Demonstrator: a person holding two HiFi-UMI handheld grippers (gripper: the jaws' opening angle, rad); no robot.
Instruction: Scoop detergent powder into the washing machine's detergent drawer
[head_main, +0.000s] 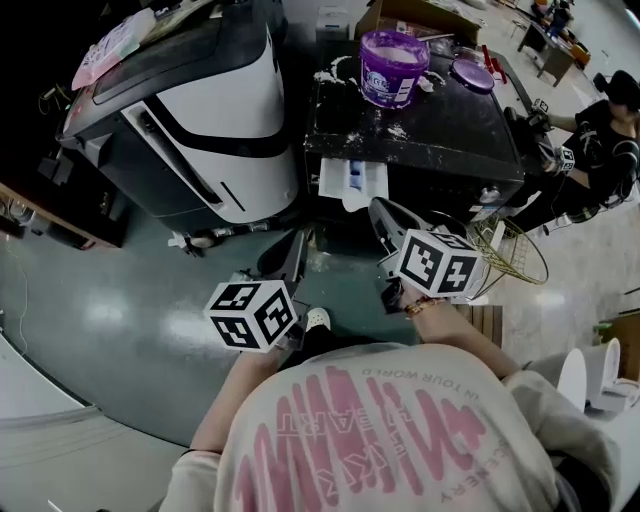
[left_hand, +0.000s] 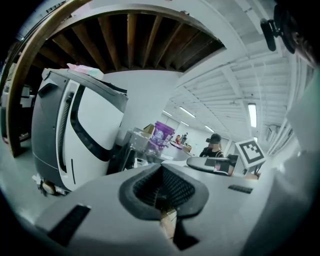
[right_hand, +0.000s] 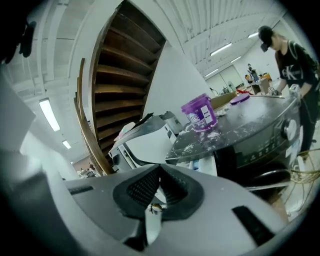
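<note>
Powder tub of purple plastic (head_main: 392, 65), lid off, white inside, up on the dark flat top of the black washing machine (head_main: 450, 140); round purple lid (head_main: 472, 75) near it on the same top; spilled white powder (head_main: 395, 130) in patches on that top around the tub; small white detergent drawer (head_main: 352, 182) pulled out at the front of the machine, below the tub, a bit of blue showing in it; left gripper (left_hand: 161, 169) low down in front of the machine, apart from the drawer, jaws pressed together with nothing between them; right gripper (right_hand: 160, 170) nearer the drawer, just to its right in the head view, not touching it, jaws also squeezed together and empty; white cube with black squares on each gripper; big white and black machine (head_main: 200, 110) to the left of the washing machine, pink cloth (head_main: 110, 45) on top of it; thin gold wire basket (head_main: 512, 255) at the right of the washing machine; person in black clothes and a black cap (head_main: 608, 140) far off at the right; shiny grey-green floor (head_main: 100, 300) below; brown wooden stairs (right_hand: 120, 75) behind, seen from underneath in both gripper views.
</note>
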